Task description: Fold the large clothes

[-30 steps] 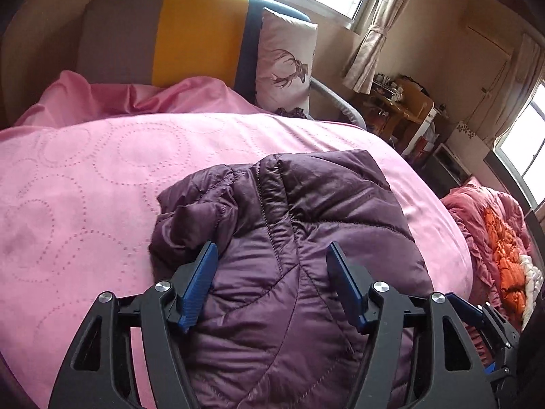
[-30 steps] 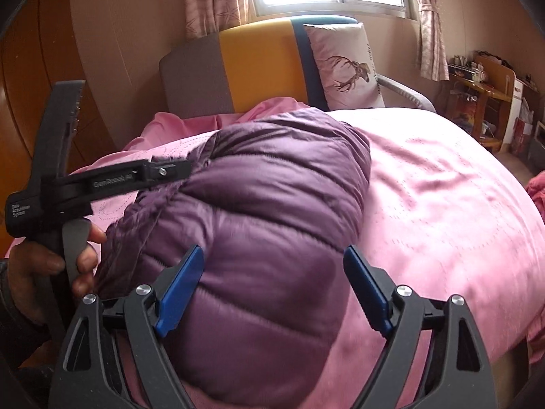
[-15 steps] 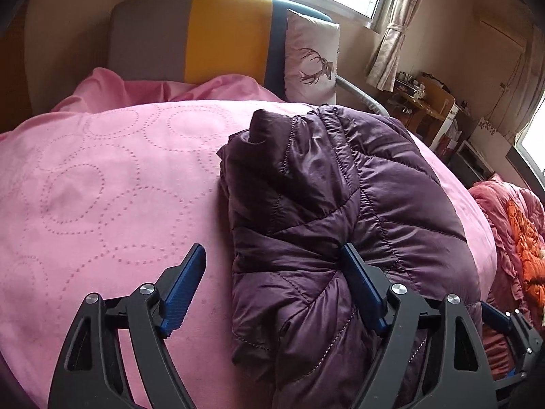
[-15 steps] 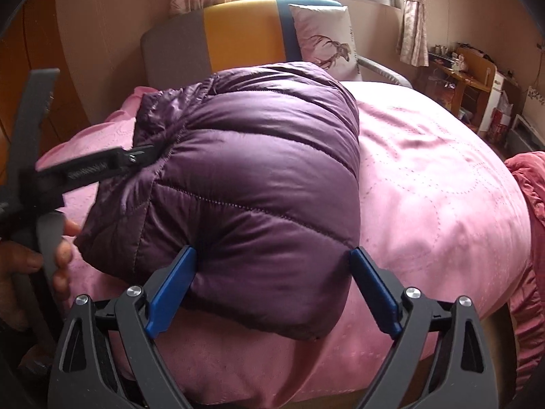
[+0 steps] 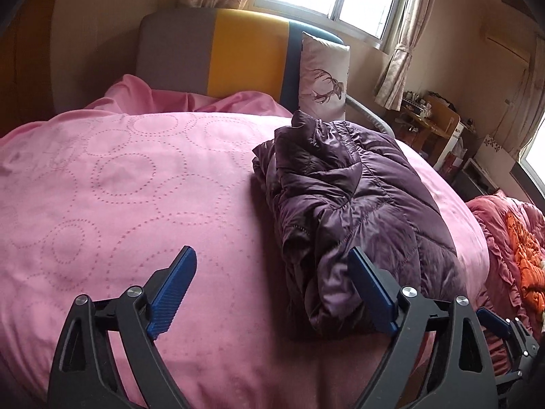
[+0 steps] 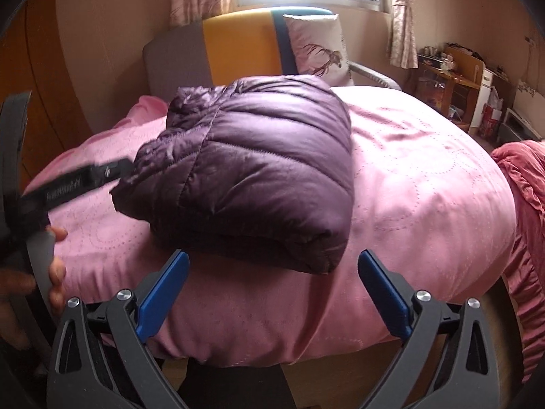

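Both claws letting go now; left claw (image 5: 270, 288) has just been opening, jaws wide, nothing pinched btwn them; a sec ago it sat right over the purple jacket (image 5: 354, 211) w/ the quilting filling the gap, now mostly pink bedspread (image 5: 112, 204) shows there; the right pad (image 5: 373, 291) stands in front of the jacket's near corner, can't tell if it's brushing the fabric.

Right claw (image 6: 272, 291) same story; jaws have just been opening, now spread wide and empty; earlier the bundle bulged up btwn the pads, now it sits clear, beyond the tips, w/ a strip of bedspread (image 6: 425, 184) in the gap.

What it means, imo: jacket's down as a compact folded bundle, released; fold looks basically done, this reads as the pull-away; only a tidy-up could be left, since the left side of the bundle looks bunched and rumpled in the left view.

Where it lies: on the bed, towards the right side in the left view, running from near the claw's right pad back towards the deer pillow (image 5: 323, 78); in the right view it's dead centre, far of the claw, smooth quilted face up; the other claw (image 6: 78, 180), blurred, comes in from the left w/ its tip at the jacket's left edge, a hand (image 6: 37, 272) on its handle.
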The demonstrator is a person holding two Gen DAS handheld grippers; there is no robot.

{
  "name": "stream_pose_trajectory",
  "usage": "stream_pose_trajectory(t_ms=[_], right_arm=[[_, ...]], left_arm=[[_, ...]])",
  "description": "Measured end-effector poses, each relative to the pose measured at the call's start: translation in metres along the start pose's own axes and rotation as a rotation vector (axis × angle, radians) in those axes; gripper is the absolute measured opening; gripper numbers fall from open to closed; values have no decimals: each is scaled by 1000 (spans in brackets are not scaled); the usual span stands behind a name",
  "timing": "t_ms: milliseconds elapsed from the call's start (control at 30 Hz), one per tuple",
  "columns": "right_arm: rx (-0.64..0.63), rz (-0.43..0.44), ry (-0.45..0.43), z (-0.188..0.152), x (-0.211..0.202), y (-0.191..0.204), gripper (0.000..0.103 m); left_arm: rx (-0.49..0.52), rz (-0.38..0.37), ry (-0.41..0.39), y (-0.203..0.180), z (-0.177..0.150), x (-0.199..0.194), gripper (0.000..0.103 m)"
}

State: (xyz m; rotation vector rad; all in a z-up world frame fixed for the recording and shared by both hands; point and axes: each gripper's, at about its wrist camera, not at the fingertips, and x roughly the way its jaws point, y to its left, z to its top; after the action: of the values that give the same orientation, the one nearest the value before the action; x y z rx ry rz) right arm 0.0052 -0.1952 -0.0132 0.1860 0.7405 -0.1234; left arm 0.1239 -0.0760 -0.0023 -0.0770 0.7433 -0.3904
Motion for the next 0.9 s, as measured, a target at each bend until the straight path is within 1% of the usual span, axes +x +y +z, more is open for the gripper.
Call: stream_pose_trajectory(t_ms=[133, 267, 433, 533, 700, 900], right_arm=[[59, -56, -49, 6, -15, -5, 101], [111, -116, -73, 9, -19, -9, 101], [79, -155, -121, 15, -25, -3, 101], [68, -160, -136, 15, -28, 3, 101], [67, -157, -134, 12, -30, 5, 101], [76, -177, -138, 18, -26, 6, 101]], left_arm=[[23, 19, -9, -3, -10, -16, 92], [39, 47, -45, -4, -17, -33, 99], [69, 89, -75, -5, -23, -48, 99], [68, 100, -86, -6, -26, -55, 99], [85, 108, -102, -11, -31, -63, 99], [122, 145, -90, -20, -33, -61, 99]])
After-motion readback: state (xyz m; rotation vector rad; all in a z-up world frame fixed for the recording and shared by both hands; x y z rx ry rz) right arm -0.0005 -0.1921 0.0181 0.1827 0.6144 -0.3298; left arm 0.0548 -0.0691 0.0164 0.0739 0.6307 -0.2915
